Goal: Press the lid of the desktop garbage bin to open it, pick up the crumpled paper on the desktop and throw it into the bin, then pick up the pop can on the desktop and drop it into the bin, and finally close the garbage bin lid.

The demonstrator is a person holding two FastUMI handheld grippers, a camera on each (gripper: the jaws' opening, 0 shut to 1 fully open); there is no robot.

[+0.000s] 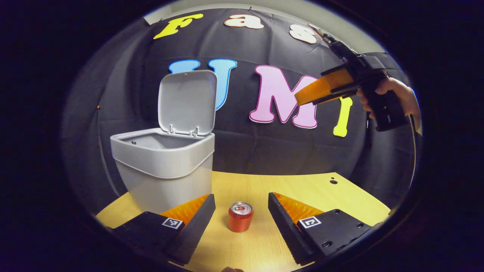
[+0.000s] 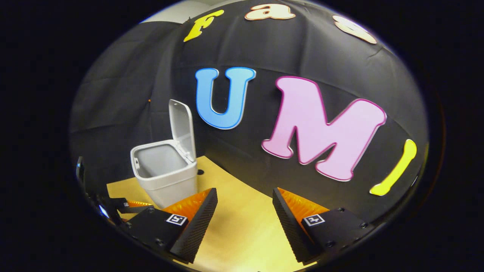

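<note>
Pop can [image 1: 240, 216] between spread left claw [image 1: 242, 211]

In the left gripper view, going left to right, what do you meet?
Garbage bin with its lid raised → pop can standing on the desktop between the left gripper fingers → right gripper, held up high by a hand.

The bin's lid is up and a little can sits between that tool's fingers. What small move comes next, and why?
Probably ease the left tool forward and shut it on the pop can. The can stands upright on the table, centred between the open fingers but apparently slightly ahead of them, and the bin already has its lid raised.
</note>
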